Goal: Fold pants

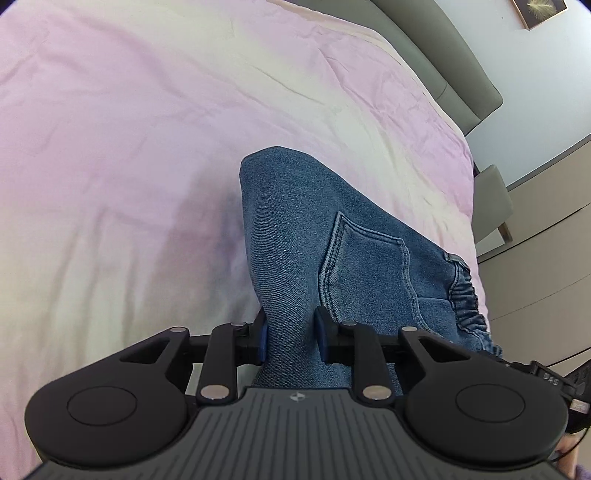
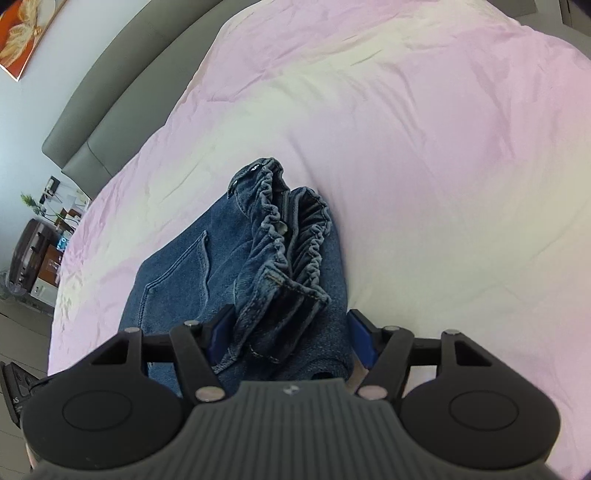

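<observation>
We cannot see the lower part of the pants (image 1: pixel 295 236): in the left wrist view the denim runs down behind the left gripper (image 1: pixel 291 339) body, and its elastic waistband (image 1: pixel 469 299) disappears past the bedspread (image 1: pixel 147 147) edge. In the right wrist view the right gripper (image 2: pixel 288 339) body hides the cloth below its pads, so we cannot tell whether the far pad touches denim. Legs and hems are out of view. The nightstand clutter (image 2: pixel 51 221) is too small to identify. The wall picture (image 2: pixel 26 33) is cut off by the frame's edge.
</observation>
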Tool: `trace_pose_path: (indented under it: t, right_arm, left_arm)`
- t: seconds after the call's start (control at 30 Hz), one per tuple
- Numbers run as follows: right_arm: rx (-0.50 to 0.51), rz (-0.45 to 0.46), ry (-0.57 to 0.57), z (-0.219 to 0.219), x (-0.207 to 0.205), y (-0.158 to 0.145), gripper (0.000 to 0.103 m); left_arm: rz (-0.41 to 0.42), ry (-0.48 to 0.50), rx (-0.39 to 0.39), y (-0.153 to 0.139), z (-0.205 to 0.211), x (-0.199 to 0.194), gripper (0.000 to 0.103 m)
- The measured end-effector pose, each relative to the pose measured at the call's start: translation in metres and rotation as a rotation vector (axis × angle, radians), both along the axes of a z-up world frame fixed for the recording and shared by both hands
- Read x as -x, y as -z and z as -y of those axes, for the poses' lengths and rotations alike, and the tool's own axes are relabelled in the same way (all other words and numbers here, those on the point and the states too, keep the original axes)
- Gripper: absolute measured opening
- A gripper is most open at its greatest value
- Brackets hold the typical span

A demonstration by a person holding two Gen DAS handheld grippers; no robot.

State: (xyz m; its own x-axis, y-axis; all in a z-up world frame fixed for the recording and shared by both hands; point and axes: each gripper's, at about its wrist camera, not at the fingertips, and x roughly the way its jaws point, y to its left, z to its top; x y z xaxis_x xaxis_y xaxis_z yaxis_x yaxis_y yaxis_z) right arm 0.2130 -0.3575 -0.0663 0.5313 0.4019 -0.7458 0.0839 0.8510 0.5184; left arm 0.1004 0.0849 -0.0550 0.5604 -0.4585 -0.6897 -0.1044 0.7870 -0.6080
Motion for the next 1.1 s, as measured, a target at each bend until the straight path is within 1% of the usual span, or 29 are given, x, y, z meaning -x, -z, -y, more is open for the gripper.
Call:
trace_pose_path:
  t: [0.03,0.1,0.17,0.27,0.33,0.47,0.63,0.77,0.87,1.0,1.1]
  right_arm:
    - [-0.004,-0.012,-0.009,-0.003,0.001,-0.002,0.06]
    - [0.006,-0.031,-0.038,-0.012,0.003,-0.006,0.06]
    - [0.01,-0.033,-0.057,-0.019,0.008,-0.006,0.06]
    - [-0.021,-0.027,-0.067,-0.025,0.014,-0.005,0.058]
    - [-0.036,-0.01,-0.079,-0.031,0.017,-0.009,0.056]
    - [-0.058,0.035,-0.109,-0.05,0.017,-0.025,0.052]
    - [-0.087,0.084,-0.143,-0.079,0.009,-0.044,0.051]
    - [-0.11,0.116,-0.172,-0.111,-0.005,-0.055,0.051]
    - [-0.134,0.13,-0.199,-0.138,-0.015,-0.059,0.051]
    - [-0.171,0.143,-0.232,-0.177,-0.027,-0.059,0.051]
    - [-0.196,0.154,-0.255,-0.21,-0.034,-0.056,0.051]
  left_arm:
    - [-0.006,-0.009,-0.016,-0.001,0.0,0.001,0.026]
    - [-0.02,-0.026,-0.018,0.0,-0.003,0.002,0.026]
    - [-0.024,-0.031,-0.019,0.0,-0.007,0.006,0.026]
    - [-0.012,-0.045,-0.018,-0.006,-0.012,0.011,0.026]
    - [0.004,-0.053,-0.023,-0.014,-0.015,0.012,0.026]
    - [0.032,-0.051,-0.042,-0.031,-0.023,0.011,0.026]
    - [0.069,-0.083,-0.06,-0.05,-0.047,0.011,0.026]
    - [0.1,-0.105,-0.099,-0.067,-0.07,0.01,0.026]
    - [0.125,-0.122,-0.146,-0.078,-0.09,0.008,0.026]
    - [0.155,-0.142,-0.196,-0.088,-0.123,0.002,0.026]
    - [0.179,-0.151,-0.249,-0.091,-0.148,-0.001,0.026]
